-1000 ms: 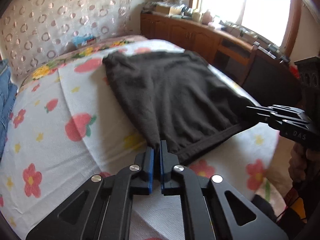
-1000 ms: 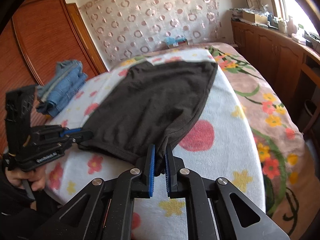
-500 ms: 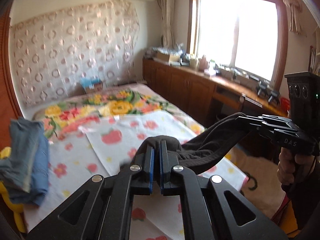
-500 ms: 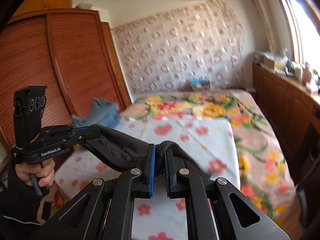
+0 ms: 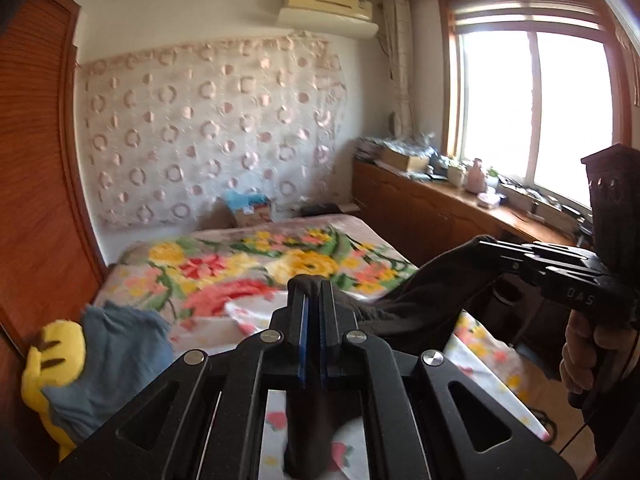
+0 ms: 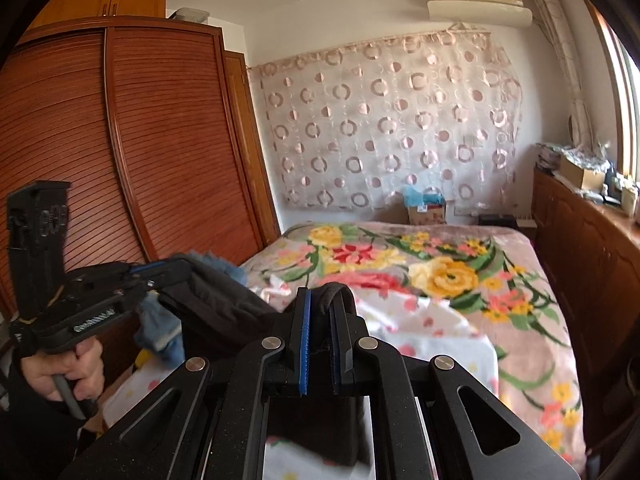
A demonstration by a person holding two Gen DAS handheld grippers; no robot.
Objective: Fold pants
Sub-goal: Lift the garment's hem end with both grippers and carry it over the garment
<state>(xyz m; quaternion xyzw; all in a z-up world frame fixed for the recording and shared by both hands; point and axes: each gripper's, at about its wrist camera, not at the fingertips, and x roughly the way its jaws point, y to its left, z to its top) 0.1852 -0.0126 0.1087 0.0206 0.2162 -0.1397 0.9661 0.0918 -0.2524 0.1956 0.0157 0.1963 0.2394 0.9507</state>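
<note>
Both tongs are clamped on the dark pants (image 5: 416, 304), which are lifted clear above the bed (image 5: 248, 264). In the left wrist view, the left gripper (image 5: 312, 292) has its jaws nearly touching, with a bunch of dark fabric pinched at the tips and more cloth hanging beneath the jaws toward 6 o'clock. From there the cloth stretches toward 3 o'clock to the right gripper (image 5: 486, 245), which a hand (image 5: 584, 360) holds by its handle.

The right wrist view shows the same from the other side: the right gripper (image 6: 322, 304) is closed down on a thick hemmed edge that loops over the tips, and the pants (image 6: 224, 304) run toward 9 o'clock to the left gripper (image 6: 168, 276), gripped by the other hand (image 6: 68, 368).

As for progress, the fold appears barely started, if at all. The pants are held at two points of one edge and hang between the tongs in the air; how much still rests on the white flowered sheet (image 6: 420, 332) cannot be told. A pile of blue denim (image 5: 116, 344) and a yellow plush toy (image 5: 52, 352) sit at 8 o'clock on the bed's edge. What remains, by my judgement, is laying the pants flat, doubling them over, and smoothing.
</note>
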